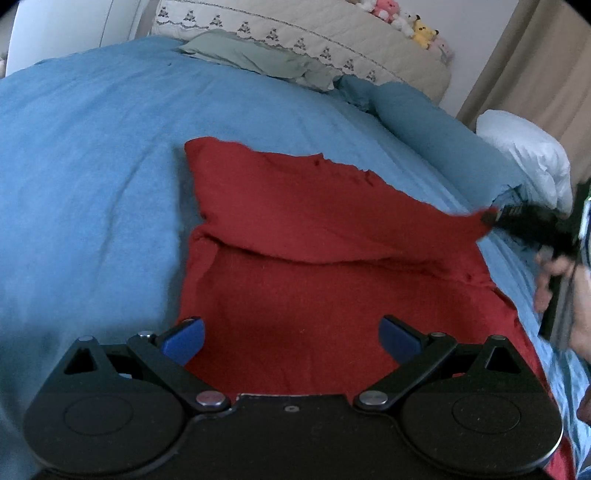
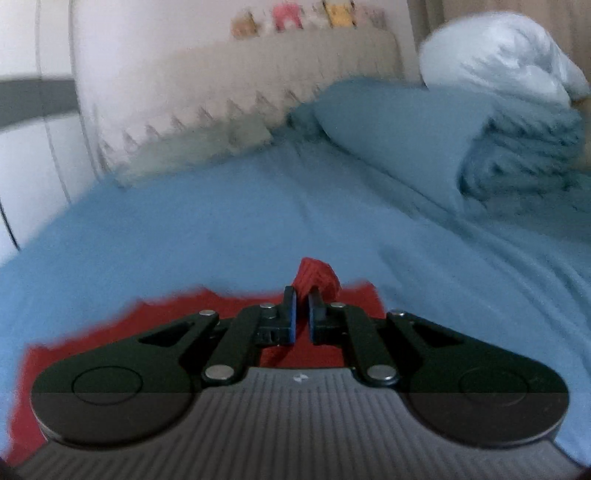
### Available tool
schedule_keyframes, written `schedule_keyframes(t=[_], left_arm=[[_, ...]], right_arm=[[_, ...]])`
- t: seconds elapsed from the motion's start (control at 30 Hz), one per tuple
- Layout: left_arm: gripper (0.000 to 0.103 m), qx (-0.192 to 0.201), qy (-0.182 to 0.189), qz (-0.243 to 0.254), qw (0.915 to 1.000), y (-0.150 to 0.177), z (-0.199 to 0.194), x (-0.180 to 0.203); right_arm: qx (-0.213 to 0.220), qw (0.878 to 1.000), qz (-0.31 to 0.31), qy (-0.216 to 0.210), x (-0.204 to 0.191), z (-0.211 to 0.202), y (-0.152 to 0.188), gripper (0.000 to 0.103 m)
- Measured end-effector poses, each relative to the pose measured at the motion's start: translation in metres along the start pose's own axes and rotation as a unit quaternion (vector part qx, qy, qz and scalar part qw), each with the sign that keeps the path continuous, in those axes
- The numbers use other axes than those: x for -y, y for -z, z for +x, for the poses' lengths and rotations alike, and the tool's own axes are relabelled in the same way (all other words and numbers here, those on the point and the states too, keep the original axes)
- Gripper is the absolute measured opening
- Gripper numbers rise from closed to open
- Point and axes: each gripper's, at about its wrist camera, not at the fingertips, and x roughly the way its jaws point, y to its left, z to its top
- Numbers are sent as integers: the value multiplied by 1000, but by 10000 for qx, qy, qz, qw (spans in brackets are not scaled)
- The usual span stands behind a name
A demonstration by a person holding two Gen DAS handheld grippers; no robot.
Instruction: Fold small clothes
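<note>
A red cloth (image 1: 317,236) lies on the blue bedsheet (image 1: 92,177), its far half folded over and raised at the right. My left gripper (image 1: 291,338) is open and empty, jaws wide apart just above the cloth's near part. My right gripper (image 2: 302,314) is shut on a corner of the red cloth (image 2: 316,277), which sticks up between the blue pads. In the left wrist view the right gripper (image 1: 495,216) holds that corner lifted at the far right. The right wrist view is motion-blurred.
A folded blue blanket (image 1: 436,125) and a white pillow (image 1: 528,155) lie at the right. A pale green cloth (image 1: 255,55) lies near the quilted headboard (image 1: 325,33) with plush toys (image 1: 406,22) on top. A curtain (image 1: 546,66) hangs at the right.
</note>
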Motion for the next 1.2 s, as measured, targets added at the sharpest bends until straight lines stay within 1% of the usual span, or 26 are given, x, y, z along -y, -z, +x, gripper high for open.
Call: schedule_keyframes(t=[0.03, 0.1, 0.17, 0.27, 0.3, 0.37, 0.4, 0.43, 0.47, 0.5, 0.53, 0.57, 0.6, 0.67, 0.7, 0.73, 0.8, 0.83, 0.87, 0.93, 0.97, 1.0, 1.03, 1.1, 1.2], left_arm=[[102, -2, -28, 35, 10000, 1, 1, 3], [102, -10, -82, 121, 9999, 2, 1, 7], [102, -16, -99, 148, 9998, 2, 2, 8], [102, -16, -68, 88, 9999, 2, 2, 5], [102, -17, -58, 67, 10000, 2, 1, 5], [102, -20, -55, 68, 10000, 2, 1, 5], [102, -21, -60, 86, 9999, 2, 1, 5], [102, -24, -68, 97, 9999, 1, 1, 6], [102, -25, -78, 104, 9999, 1, 1, 6], [102, -26, -87, 106, 9999, 1, 1, 6], [102, -29, -91, 111, 9999, 1, 2, 6], [102, -27, -99, 123, 9999, 1, 2, 7], [102, -25, -105, 138, 9998, 2, 2, 7], [102, -6, -137, 201, 9997, 4, 2, 9], [102, 1, -162, 249, 9996, 5, 3, 10], [102, 11, -198, 317, 9993, 6, 4, 11], [102, 42, -305, 529, 9981, 10, 7, 16], [102, 56, -388, 673, 9970, 12, 9, 19], [102, 63, -492, 851, 9951, 15, 10, 25], [102, 102, -677, 1131, 9912, 17, 4, 35], [102, 158, -731, 1172, 9903, 18, -2, 37], [102, 269, -800, 1183, 9894, 17, -14, 42], [102, 366, -857, 1154, 9889, 17, -23, 45], [102, 589, -964, 1008, 9885, 13, -53, 54], [102, 782, -1106, 907, 9866, 7, -101, 70]], right_arm=[[-191, 9998, -63, 58, 6, 10, 9, 21], [-414, 9988, -180, 168, 12, 22, 25, 21], [-496, 9984, -177, 223, 17, 29, 34, 21], [-503, 9981, 220, 282, 32, 29, 38, 21], [-541, 9978, 254, 283, 34, 30, 38, 21], [-602, 9976, 87, 336, 36, 29, 39, 22], [-614, 9974, 0, 383, 38, 29, 39, 27], [-597, 9972, -58, 458, 37, 27, 39, 38], [-511, 9969, -64, 593, 35, 20, 37, 47], [-353, 9973, -41, 647, 32, 11, 35, 69], [-99, 9987, -40, 496, 28, 0, 36, 78], [99, 9996, -129, 252, 22, -10, 38, 86], [128, 9992, -352, 110, 12, -12, 40, 86], [-52, 9971, -754, -58, -5, -3, 44, 86], [-155, 9962, -848, -85, -10, 5, 47, 86], [-267, 9958, -873, -81, -12, 13, 49, 86], [-675, 9954, -682, 46, -8, 36, 55, 86], [-726, 9958, -551, 8, -4, 39, 58, 86], [-650, 9969, -449, -32, -1, 38, 60, 86], [-756, 9962, -432, 58, -4, 28, 54, 86], [-782, 9961, -416, -16, -6, 17, 47, 86], [-695, 9966, -424, -156, -8, 3, 43, 86], [-509, 9972, -446, -317, -8, -17, 36, 86], [-120, 9975, -464, -510, -4, -65, 25, 86], [209, 9952, -500, -812, 12, -138, 11, 87]])
